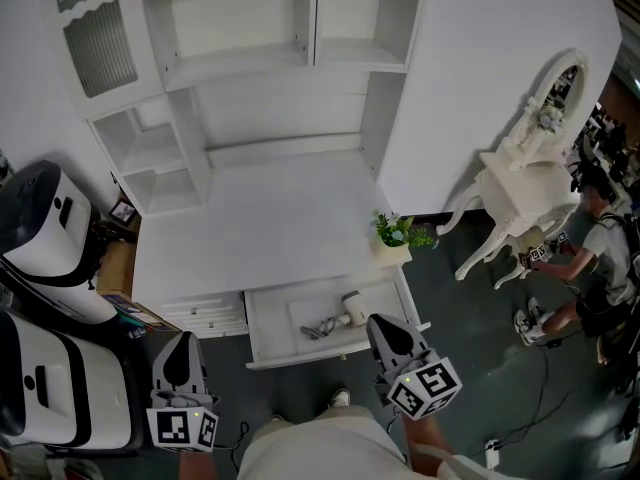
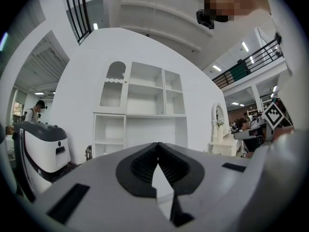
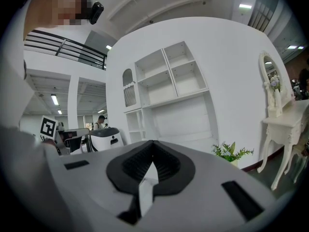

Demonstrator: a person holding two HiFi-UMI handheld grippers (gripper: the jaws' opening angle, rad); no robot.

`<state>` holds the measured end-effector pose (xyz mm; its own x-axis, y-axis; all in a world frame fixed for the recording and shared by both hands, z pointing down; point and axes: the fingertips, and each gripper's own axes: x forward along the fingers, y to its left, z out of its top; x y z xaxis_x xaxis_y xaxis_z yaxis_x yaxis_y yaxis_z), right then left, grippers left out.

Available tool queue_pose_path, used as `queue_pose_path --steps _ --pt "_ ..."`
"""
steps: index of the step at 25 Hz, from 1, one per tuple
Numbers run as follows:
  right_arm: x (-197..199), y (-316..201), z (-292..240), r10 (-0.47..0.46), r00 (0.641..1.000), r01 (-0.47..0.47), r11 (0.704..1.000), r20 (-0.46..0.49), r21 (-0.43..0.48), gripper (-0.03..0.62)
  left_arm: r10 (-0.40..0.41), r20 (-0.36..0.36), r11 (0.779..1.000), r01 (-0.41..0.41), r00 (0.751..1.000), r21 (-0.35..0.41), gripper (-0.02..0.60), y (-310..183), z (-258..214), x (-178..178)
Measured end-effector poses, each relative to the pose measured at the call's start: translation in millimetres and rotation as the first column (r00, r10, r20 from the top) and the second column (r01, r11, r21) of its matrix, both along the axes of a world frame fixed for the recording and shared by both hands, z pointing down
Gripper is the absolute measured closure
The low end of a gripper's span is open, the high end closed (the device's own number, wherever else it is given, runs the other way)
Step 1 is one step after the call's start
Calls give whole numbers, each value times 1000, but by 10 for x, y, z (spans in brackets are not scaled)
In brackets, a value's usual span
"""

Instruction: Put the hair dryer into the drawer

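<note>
The hair dryer (image 1: 341, 317), pale with a grey cord bunched beside it, lies inside the open drawer (image 1: 268, 334) under the white desk. My left gripper (image 1: 181, 346) hangs low at the left, in front of the desk's small closed drawers, shut and empty. Its jaws (image 2: 158, 144) meet at the tips in the left gripper view. My right gripper (image 1: 386, 329) hovers just in front of the open drawer's right front corner, close to the dryer but apart from it. It is shut with nothing between its pads, as the right gripper view shows (image 3: 153, 141).
The white desk (image 1: 260, 223) carries a hutch of bare shelves. A small potted plant (image 1: 402, 232) sits at its right front corner. Two white machines (image 1: 45, 238) stand at the left. A white dressing table (image 1: 522, 196) and a person (image 1: 592, 258) are at the right.
</note>
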<state>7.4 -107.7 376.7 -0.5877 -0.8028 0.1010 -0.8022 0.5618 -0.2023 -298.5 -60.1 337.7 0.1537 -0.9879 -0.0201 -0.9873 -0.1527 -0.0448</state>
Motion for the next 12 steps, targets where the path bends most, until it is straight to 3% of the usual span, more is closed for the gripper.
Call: queue_pose_path --steps 12 --pt "12 -9 18 -7 1000 7 1000 4 -1 585 -12 -10 1000 12 1000 -6 565 17 -2 23"
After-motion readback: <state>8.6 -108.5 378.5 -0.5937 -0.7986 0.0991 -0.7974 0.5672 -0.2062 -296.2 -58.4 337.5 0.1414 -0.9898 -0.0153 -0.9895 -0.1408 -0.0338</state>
